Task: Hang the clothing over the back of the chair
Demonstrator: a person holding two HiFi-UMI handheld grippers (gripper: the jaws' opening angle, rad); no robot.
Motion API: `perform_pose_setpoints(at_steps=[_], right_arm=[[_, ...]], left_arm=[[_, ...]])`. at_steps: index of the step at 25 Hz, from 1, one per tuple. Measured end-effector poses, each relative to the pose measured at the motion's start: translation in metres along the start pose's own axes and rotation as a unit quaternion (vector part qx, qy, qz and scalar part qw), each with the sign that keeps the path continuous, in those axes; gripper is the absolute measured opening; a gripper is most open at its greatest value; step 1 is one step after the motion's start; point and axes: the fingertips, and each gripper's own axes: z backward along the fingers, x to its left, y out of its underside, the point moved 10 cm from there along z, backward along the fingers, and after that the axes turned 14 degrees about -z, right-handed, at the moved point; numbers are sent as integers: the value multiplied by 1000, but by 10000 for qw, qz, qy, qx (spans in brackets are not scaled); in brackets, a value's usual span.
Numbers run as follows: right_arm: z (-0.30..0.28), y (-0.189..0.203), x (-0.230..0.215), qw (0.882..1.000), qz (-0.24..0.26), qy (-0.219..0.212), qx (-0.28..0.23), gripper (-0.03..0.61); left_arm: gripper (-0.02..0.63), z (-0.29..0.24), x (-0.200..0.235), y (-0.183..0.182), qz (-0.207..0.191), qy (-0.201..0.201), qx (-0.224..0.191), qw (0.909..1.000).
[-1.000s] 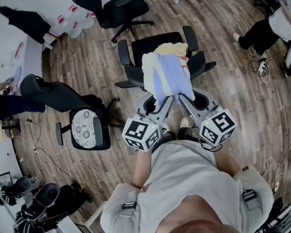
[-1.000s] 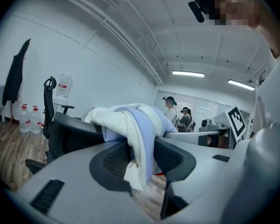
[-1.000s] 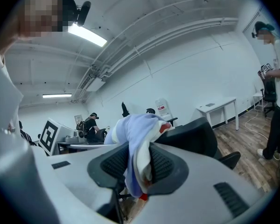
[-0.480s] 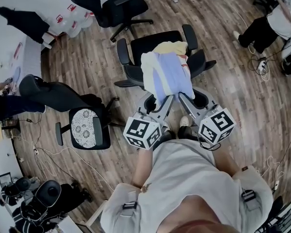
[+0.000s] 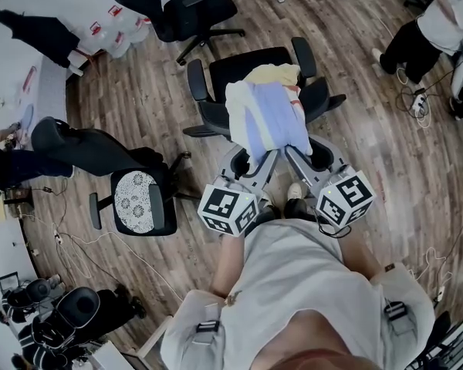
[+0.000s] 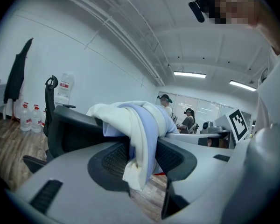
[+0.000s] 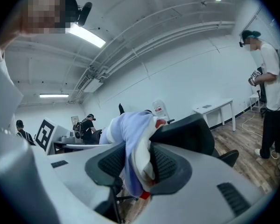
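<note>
A black office chair (image 5: 239,72) stands in front of me. A white and pale-blue garment (image 5: 266,118) lies draped over its backrest, with a yellow piece (image 5: 274,75) on top. My left gripper (image 5: 253,160) and right gripper (image 5: 307,154) are at the garment's lower hem, side by side. In the left gripper view the cloth (image 6: 140,129) hangs loosely between the spread jaws of the left gripper (image 6: 142,157). The right gripper (image 7: 137,164) also has cloth (image 7: 133,143) in its gap. Both sets of jaws have just been opening and the pads no longer pinch the cloth.
A second black chair (image 5: 193,10) stands behind the first. Left of me is a chair with a patterned seat cushion (image 5: 135,203). Water bottles (image 5: 116,41) line the wall. A person (image 5: 440,37) stands at the top right beside floor cables (image 5: 417,106).
Both grippers stay at the garment's hem and the garment keeps its place on the backrest. The person at the top right has shifted slightly.
</note>
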Motion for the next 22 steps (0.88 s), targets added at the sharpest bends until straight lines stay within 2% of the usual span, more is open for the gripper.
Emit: perform_pose_setpoints(at_steps=[11,18,22], right_arm=[[2,2,-2,9999,88,114,-32,215],[8,-3,-6,9994,267,232,-32,268],[9,-4,-4,9990,363,251,-24,270]], left_arm=[[181,5,-5,3,-91,-177,-53,9998],[244,6,-9,2,-85,-431,53,9990],[247,8,-9,0,-121,-439,70,9989]])
